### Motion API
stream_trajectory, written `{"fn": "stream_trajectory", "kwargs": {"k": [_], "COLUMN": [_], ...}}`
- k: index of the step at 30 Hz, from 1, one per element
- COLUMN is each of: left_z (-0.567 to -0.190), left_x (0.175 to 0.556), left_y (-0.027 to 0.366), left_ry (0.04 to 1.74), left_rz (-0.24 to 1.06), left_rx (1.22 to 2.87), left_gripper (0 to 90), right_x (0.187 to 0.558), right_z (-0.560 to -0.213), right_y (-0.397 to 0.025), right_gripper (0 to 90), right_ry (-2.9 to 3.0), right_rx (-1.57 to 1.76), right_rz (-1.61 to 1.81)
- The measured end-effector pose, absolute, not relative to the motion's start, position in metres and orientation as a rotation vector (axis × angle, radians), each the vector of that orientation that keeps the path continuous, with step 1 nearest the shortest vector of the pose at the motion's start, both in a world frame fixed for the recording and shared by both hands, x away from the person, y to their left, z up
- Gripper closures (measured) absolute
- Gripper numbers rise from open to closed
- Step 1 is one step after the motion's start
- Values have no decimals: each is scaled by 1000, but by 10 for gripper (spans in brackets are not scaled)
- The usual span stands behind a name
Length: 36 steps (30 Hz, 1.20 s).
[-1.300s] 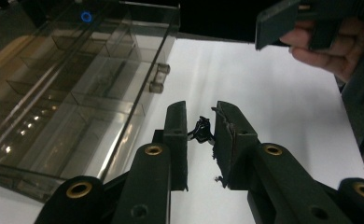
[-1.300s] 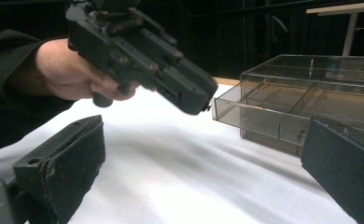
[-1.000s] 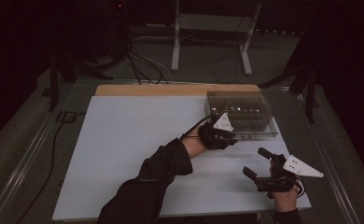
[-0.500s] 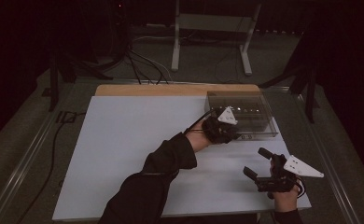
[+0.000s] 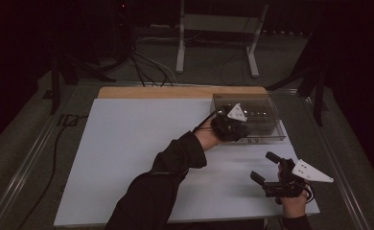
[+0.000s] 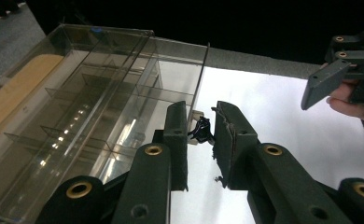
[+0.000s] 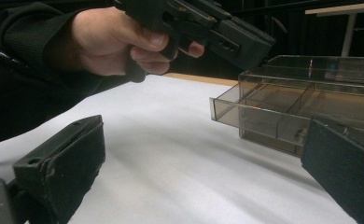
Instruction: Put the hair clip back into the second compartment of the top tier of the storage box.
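A: Where the clear compartment box [image 5: 252, 117] sits, at about two o'clock on the bench [image 5: 127, 158], how is it expected to handle?

B: It is judged light, stiff and slippery; thin plastic walls like these can crack if squeezed hard. A drawer [image 7: 259, 114] is seen partly pulled out. The small dark pull [image 6: 201, 130] on the drawer front is the likely place for hold to be taken.

A: How is the left tool [image 6: 199, 135] set?

B: Its jaws are narrowed about that pull, though a gap is seen on each side, so nothing is gripped yet. The right tool [image 5: 271, 171] is held wide open with nothing in it, at five o'clock, well apart from the box.

A: And the surface?

B: A smooth white sheet is laid over the bench, so the box may slide when pulled. The room is dark, with cables [image 5: 144, 67] and a stand [image 5: 218, 38] on the floor beyond.
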State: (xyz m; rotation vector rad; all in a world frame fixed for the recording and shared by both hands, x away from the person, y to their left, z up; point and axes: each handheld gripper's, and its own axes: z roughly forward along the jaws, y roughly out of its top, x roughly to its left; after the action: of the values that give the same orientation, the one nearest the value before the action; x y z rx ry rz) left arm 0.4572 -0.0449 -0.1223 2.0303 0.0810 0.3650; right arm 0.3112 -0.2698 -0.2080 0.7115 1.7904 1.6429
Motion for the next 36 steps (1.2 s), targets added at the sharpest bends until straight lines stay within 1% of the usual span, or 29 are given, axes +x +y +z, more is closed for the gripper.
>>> {"fn": "stream_trajectory", "kwargs": {"k": [11,22,31,36], "left_z": [-117,-113,-117,-124], "left_x": [472,477,488,494], "left_y": [-52,-61,-74,-84], "left_ry": [116,118,160,166], "left_rz": [362,371,367,362], "left_rx": [2021,2025,2019,2045], "left_gripper": [765,765,765,765], "right_x": [312,312,310,310], "right_z": [-209,-209,-208,-208], "right_y": [-270,-270,-272,-273], "right_gripper": [0,0,0,0], "right_ry": [1794,1797,1790,1790], "right_rx": [717,717,716,719], "right_rz": [1643,1646,1656,1661]}}
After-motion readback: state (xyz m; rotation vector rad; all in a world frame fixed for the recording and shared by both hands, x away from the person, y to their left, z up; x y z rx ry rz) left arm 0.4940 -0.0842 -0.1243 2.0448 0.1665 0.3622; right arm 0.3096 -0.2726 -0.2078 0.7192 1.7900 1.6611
